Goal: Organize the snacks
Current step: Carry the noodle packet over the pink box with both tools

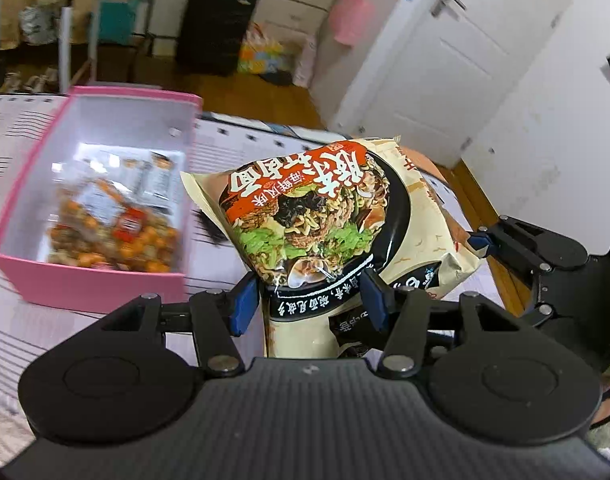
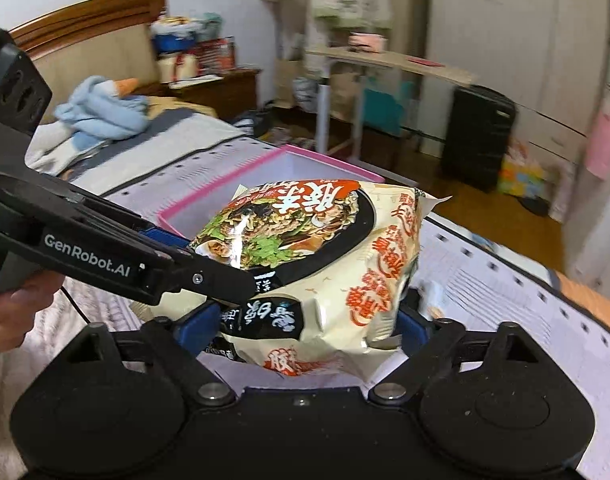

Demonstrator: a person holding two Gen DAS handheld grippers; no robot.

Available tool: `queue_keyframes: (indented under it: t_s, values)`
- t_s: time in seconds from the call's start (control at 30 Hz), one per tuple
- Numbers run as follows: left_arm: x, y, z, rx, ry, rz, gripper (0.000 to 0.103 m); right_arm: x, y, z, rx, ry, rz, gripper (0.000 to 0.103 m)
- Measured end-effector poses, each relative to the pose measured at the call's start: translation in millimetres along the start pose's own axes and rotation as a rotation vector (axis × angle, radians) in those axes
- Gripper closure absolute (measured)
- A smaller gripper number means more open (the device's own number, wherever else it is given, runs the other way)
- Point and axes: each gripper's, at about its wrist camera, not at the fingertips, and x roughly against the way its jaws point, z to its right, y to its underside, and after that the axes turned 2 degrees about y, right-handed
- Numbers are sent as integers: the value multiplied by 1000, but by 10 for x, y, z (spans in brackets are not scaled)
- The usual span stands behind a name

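Both tongs (image 1: 311, 300) clamp the noodle pack (image 1: 317, 216), print upside-down.

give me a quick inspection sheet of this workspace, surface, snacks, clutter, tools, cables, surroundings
Surface: pale patterned bed cover.
Job's things: cream instant-noodle multipack bag held in the air; open pink rectangular box on the cover, holding a clear bag of orange snacks and small sachets.
Clutter: light blue bundled blanket on the bed.
Grippers: left tool shut on the bag's lower edge; right tool around the bag's end, both pads against it.
Cables: thin black lead near the hand.
Surroundings: black suitcase, white door, wooden headboard.
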Motion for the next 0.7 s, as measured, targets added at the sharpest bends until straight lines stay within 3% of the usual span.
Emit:
queue_keyframes:
  t_s: [0.37, 0.53, 0.7]
  values:
    - [115, -314, -852, 90, -118, 72, 51, -889, -599, -99, 109, -116, 21, 18]
    - [-132, -633, -1332, 153, -169, 63, 51, -1406, -754, 41, -28, -159, 2, 18]
    - [-431, -882, -1600, 121, -244, 55, 51, -1741, -766, 219, -142, -223, -21, 16]
